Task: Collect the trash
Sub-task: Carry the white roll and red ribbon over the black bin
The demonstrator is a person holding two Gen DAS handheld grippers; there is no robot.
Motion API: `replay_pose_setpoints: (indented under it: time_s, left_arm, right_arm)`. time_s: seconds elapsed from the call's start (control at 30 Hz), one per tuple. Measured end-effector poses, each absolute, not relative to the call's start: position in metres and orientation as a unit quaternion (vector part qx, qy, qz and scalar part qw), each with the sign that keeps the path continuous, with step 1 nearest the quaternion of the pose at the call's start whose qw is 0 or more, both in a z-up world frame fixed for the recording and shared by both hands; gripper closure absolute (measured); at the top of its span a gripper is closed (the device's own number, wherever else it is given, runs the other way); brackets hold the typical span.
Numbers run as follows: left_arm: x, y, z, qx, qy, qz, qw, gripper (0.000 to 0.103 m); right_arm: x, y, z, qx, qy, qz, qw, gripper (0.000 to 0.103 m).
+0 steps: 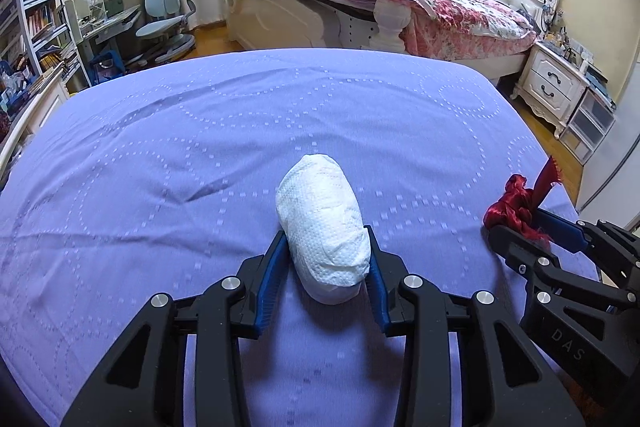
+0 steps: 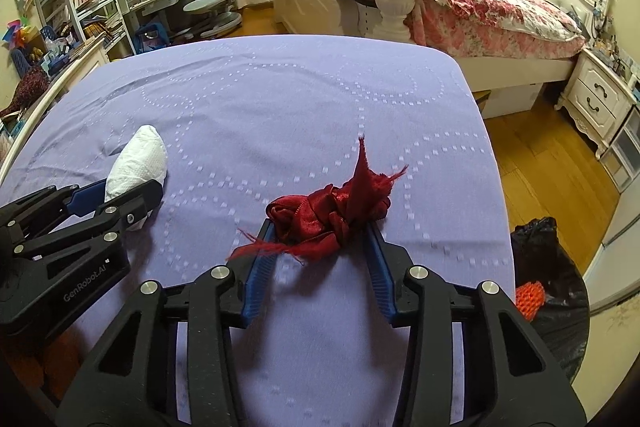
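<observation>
Trash bag point(image 2: 548, 291) visible right wrist view only, beside bed point(image 2: 280, 107).

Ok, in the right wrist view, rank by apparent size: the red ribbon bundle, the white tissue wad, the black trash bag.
1. black trash bag, though the frame edge crops it
2. red ribbon bundle, enlarged by nearness to the camera
3. white tissue wad, partly hidden by the left gripper

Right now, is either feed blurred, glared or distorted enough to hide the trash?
Left wrist view: sharp on the white paper wad, strong fisheye curving, dark corner vignette. Right wrist view: red ribbon bundle clear, purple bedsheet evenly lit, no glare, slight softness nearest the lens.
</observation>
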State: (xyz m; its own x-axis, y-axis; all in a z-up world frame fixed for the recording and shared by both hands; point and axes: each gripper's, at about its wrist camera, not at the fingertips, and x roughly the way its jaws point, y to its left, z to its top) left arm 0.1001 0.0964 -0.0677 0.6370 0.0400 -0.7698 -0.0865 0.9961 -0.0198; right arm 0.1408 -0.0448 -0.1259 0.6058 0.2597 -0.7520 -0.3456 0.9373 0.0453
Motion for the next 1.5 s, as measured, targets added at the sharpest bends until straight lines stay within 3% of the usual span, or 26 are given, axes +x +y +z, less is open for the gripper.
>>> replay_pose_setpoints:
  time_s: [1.5]
  left_arm:
    - [0.008,0.006,-0.041,0.003,0.340,-0.046,0.939,0.064]
  right_arm:
    - [0.009,-0.141,-0.098,-0.001,0.351,0.110,0.930,0.063]
